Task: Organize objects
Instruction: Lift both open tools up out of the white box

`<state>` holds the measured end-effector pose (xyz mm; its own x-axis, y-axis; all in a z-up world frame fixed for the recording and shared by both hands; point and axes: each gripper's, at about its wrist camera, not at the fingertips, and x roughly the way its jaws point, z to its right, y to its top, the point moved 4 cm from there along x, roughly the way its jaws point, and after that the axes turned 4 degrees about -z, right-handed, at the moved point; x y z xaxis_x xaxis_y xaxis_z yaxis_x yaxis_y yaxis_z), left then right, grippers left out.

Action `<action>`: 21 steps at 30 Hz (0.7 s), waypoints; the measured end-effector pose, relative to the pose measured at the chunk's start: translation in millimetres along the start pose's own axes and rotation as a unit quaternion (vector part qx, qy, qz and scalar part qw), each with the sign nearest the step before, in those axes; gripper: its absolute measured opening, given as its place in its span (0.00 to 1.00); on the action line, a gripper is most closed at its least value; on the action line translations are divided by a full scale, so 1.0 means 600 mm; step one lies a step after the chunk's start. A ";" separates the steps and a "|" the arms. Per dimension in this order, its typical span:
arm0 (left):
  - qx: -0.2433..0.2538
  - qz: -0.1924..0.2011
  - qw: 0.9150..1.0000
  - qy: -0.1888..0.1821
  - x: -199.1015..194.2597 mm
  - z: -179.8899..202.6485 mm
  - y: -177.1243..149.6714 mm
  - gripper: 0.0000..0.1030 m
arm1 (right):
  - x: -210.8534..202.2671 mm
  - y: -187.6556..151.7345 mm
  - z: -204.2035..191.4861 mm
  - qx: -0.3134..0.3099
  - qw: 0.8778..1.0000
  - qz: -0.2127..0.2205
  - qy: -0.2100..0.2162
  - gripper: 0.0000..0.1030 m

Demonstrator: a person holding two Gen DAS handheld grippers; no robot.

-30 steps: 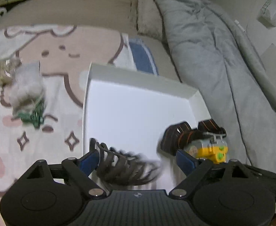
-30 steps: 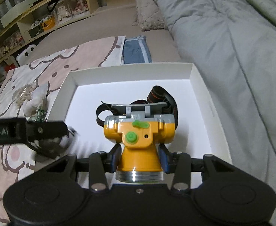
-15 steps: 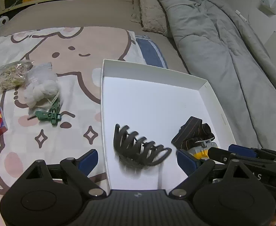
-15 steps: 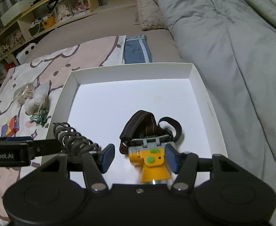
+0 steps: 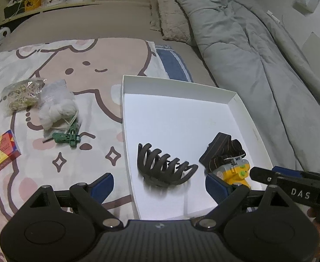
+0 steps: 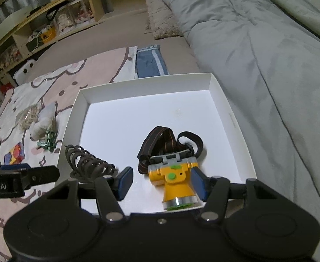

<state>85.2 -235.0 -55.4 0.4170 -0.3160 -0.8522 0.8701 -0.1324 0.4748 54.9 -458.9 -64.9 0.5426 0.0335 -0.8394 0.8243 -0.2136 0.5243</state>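
Observation:
A white tray point(image 5: 181, 85) lies on the bed and also shows in the right wrist view point(image 6: 144, 85). A black hair claw clip point(image 5: 164, 168) lies in its near left part; it also shows in the right wrist view point(image 6: 87, 162). A yellow headlamp point(image 6: 173, 179) with a dark strap lies in the near right part and also shows in the left wrist view point(image 5: 234, 170). My left gripper point(image 5: 160, 185) is open and empty just behind the clip. My right gripper point(image 6: 162, 183) is open, its fingers either side of the headlamp without gripping it.
On the cartoon blanket left of the tray lie a green clip point(image 5: 67, 136), a white bag point(image 5: 55, 107), a bag of rubber bands point(image 5: 21, 96) and a colourful small box point(image 5: 0, 152). A grey duvet point(image 5: 258, 54) lies to the right. Shelves point(image 6: 39, 28) stand behind.
Both grippers opened and drew back. The left one let go of the hair clip and the right one let go of the headlamp; both now lie in the tray.

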 end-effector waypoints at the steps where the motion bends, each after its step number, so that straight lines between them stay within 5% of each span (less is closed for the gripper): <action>1: 0.003 0.001 1.000 0.002 -0.003 -0.001 -0.001 0.88 | 0.000 0.000 0.000 0.000 1.000 0.000 0.000 0.58; 7: 0.014 0.001 1.000 0.013 -0.017 -0.008 -0.007 0.89 | -0.024 -0.015 0.001 0.019 1.000 0.012 -0.004 0.63; 11: 0.019 0.003 0.999 0.027 -0.027 -0.014 -0.012 0.98 | -0.034 -0.022 -0.001 0.018 0.999 0.022 -0.013 0.75; 21: 0.030 0.014 0.998 0.050 -0.036 -0.033 -0.027 1.00 | -0.059 -0.041 -0.002 0.015 0.998 0.050 -0.037 0.99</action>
<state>67.4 -207.2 -49.2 0.4674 -0.2247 -0.8550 0.8418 -0.1823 0.5080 15.7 -453.4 -48.1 0.6080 -0.0621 -0.7915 0.7604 -0.2412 0.6030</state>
